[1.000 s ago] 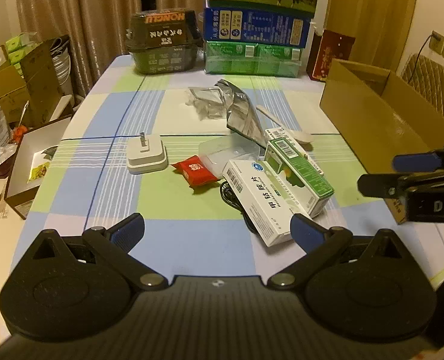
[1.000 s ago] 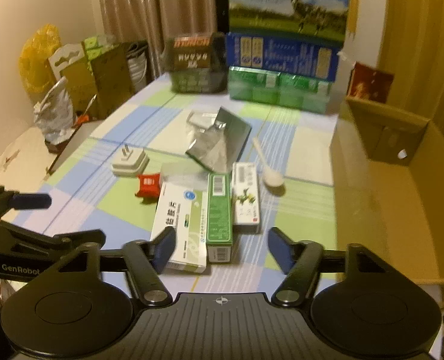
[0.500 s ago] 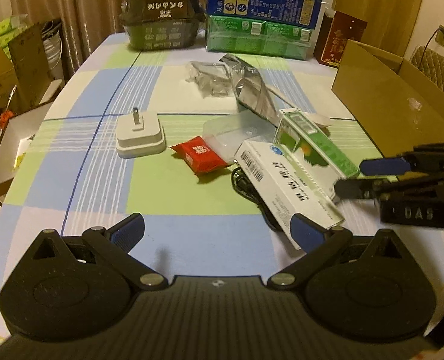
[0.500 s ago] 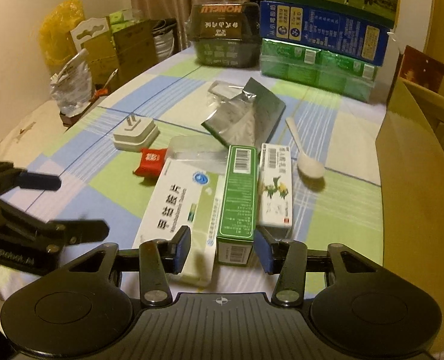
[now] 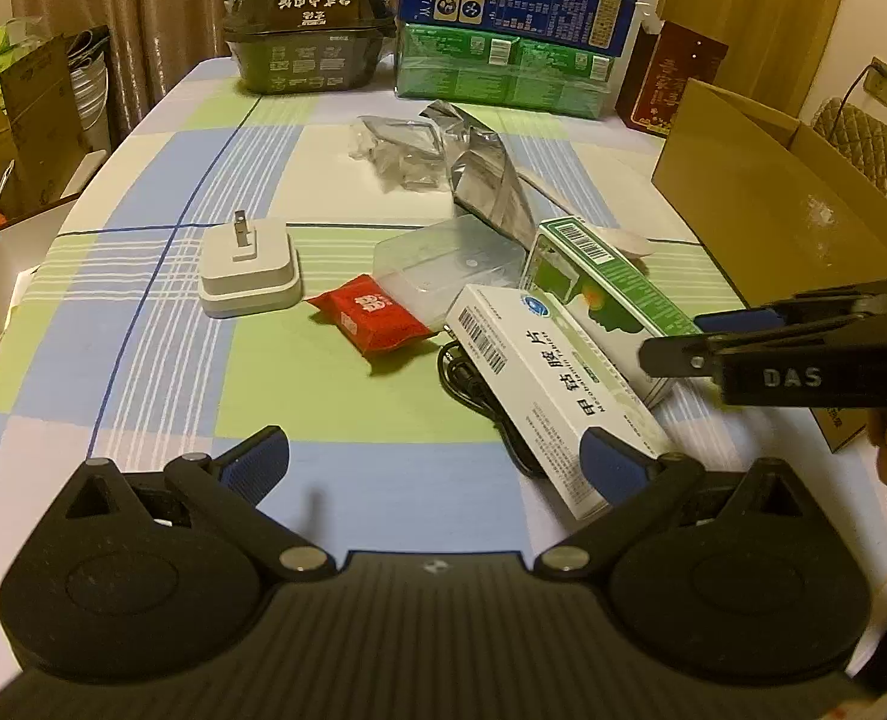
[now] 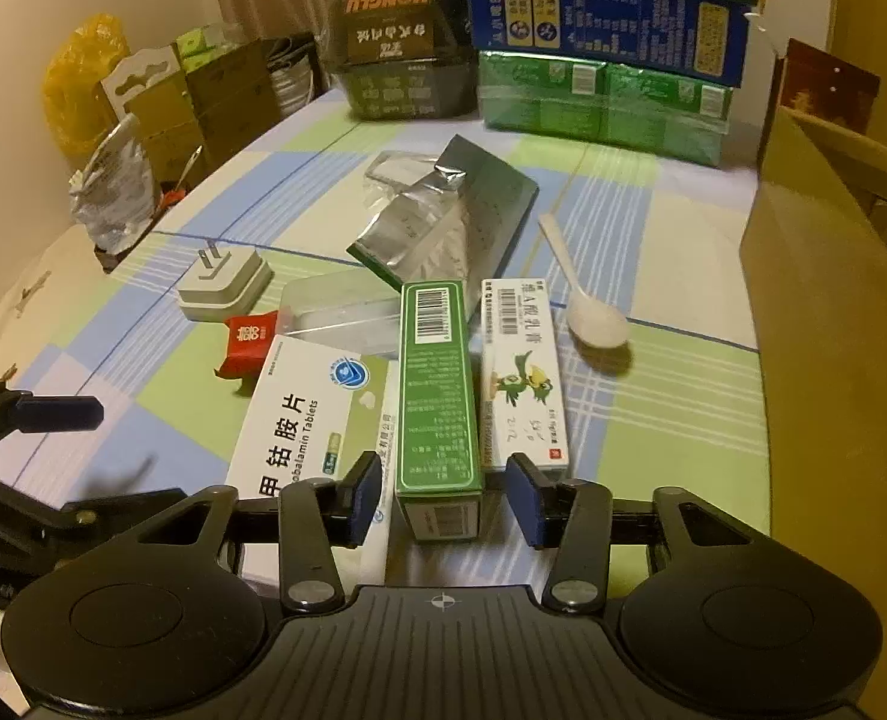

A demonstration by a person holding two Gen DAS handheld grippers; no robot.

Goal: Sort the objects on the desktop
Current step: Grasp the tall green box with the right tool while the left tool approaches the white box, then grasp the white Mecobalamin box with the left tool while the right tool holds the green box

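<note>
My right gripper is open and straddles the near end of a green box, with a small gap on each side of its pads. To the left of that box lies a white tablet box, to the right a white box with a duck picture. My left gripper hangs open over bare tablecloth, its right finger beside the tablet box. Further off lie a red packet, a white plug adapter, a clear plastic case, a silver foil bag and a white spoon.
An open cardboard box stands along the table's right side. Milk cartons and a dark container are stacked at the far end. A black cable runs under the tablet box. Boxes and bags sit on the floor at left.
My right gripper has moved forward and its fingers have narrowed around the green box. My left gripper has advanced over the table toward the clutter.
</note>
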